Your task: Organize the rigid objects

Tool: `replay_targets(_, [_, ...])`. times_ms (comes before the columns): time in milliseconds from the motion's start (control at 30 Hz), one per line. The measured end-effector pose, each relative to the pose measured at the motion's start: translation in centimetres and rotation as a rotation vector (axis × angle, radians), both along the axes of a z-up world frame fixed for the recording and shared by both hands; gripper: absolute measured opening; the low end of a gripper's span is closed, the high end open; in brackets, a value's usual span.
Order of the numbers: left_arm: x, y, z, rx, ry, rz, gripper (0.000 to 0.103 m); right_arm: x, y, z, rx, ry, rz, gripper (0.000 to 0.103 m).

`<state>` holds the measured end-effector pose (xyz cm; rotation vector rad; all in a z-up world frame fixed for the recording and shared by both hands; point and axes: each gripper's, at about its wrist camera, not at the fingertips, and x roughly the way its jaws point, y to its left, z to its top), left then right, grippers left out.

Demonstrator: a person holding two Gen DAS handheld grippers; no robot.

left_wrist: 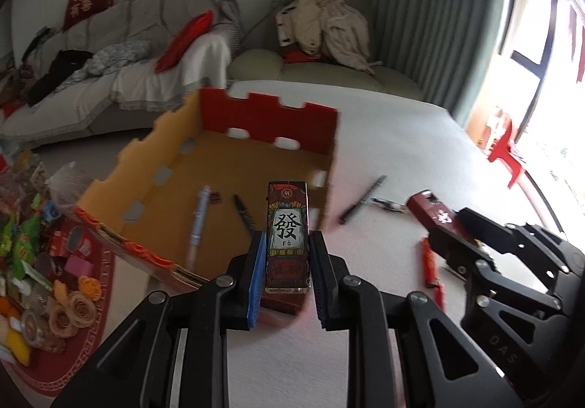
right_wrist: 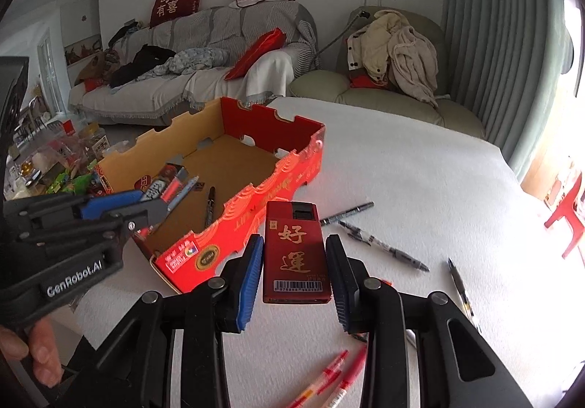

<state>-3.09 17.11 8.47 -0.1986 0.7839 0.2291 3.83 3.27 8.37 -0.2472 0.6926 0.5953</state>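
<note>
Clamped between the pads of the left gripper (left_wrist: 286,274) is a tall decorated lighter (left_wrist: 287,236) printed with a large black character and "Fa"; it is held upright, just in front of the near wall of the open cardboard box (left_wrist: 234,115). A pale blue pen (left_wrist: 197,221) and a black pen (left_wrist: 244,212) are seen lying on the box floor beyond it.

Gripped in the same way by the right gripper (right_wrist: 295,274) is a dark red lighter (right_wrist: 296,254) with gold characters and a barcode at its lower edge; both pads are pressed against its sides, and it is carried above the white table (right_wrist: 420,170), just beside the red printed outer wall of the box (right_wrist: 256,203).

Several pens are left on the white table: a black one (right_wrist: 347,213) and a patterned one (right_wrist: 384,245) beyond the red lighter, another (right_wrist: 460,289) at the right, and red pens (right_wrist: 329,378) near the lower edge.

At the left of the right-wrist view, the left gripper (right_wrist: 153,205) is seen over the box, held by a hand (right_wrist: 40,353).

Snack packets and artificial roses (left_wrist: 76,305) are piled left of the box.
</note>
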Motion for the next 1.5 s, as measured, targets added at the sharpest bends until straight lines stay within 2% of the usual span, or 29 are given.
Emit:
replay_targets(367, [0.0, 3.4, -0.1, 0.030, 0.017, 0.083, 0.025, -0.3, 5.5, 0.7, -0.036, -0.056, 0.079, 0.036])
replay_targets(933, [-0.1, 5.1, -0.3, 0.048, 0.018, 0.106, 0.025, -0.9, 8.1, 1.4, -0.030, -0.077, 0.125, 0.036])
replay_targets(1200, [0.9, 6.2, -0.4, 0.085, 0.043, 0.132, 0.025, -0.5, 8.8, 1.3, -0.029, -0.066, 0.126, 0.036])
replay_targets(1500, [1.7, 7.3, -0.8, 0.090, 0.057, 0.129, 0.025, 0.3, 9.5, 1.2, -0.020, -0.053, 0.123, 0.036])
